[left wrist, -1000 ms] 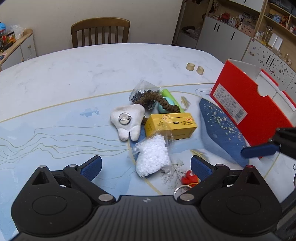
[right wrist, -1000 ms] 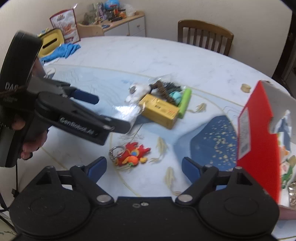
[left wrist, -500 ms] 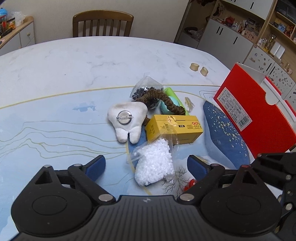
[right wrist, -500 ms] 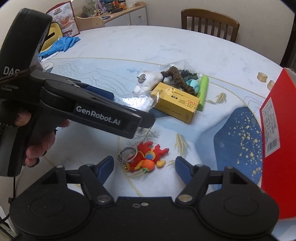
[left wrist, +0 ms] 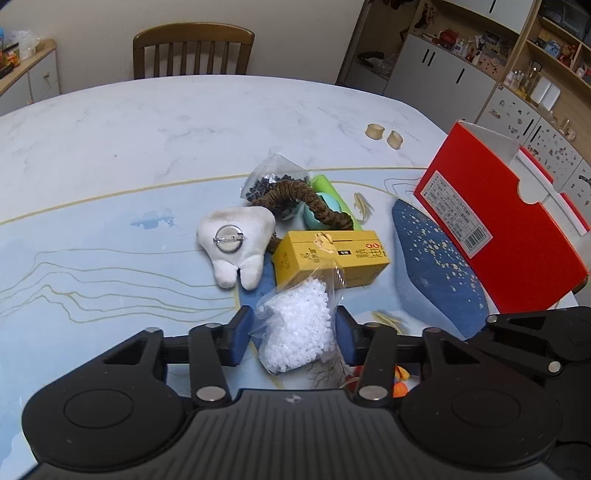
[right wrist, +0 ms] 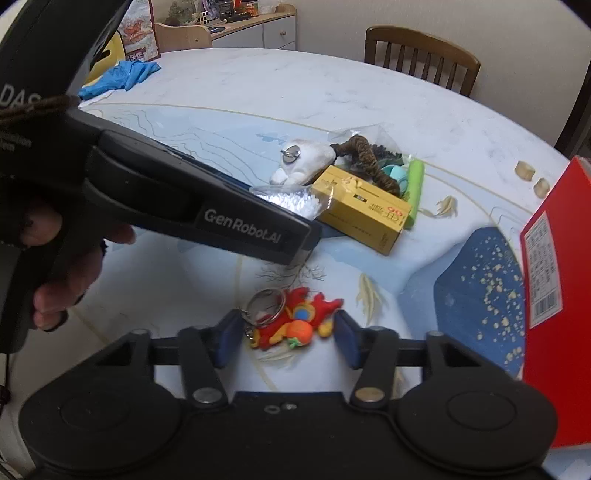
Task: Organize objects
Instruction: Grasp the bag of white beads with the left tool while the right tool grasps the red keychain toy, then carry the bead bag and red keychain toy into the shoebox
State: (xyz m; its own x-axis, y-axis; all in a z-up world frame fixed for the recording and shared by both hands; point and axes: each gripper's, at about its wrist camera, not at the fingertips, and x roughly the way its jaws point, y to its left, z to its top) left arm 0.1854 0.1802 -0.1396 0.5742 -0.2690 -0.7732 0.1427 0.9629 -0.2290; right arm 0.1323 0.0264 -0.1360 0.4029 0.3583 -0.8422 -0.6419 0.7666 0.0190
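A wooden chair [left wrist: 193, 51] is standing against the cream wall [left wrist: 92, 33] behind the marble-patterned counter [left wrist: 147, 122]. White cabinets [left wrist: 439, 79] and open wooden shelves [left wrist: 554, 48] are lining the right side.

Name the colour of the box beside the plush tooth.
Yellow box; clearest in the left wrist view.

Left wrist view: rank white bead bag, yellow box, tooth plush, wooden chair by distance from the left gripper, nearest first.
From the left gripper:
1. White bead bag, between the fingers.
2. Yellow box, just beyond the bag, slightly right.
3. Tooth plush, left of the box; too close to call against the box.
4. Wooden chair, across the table.
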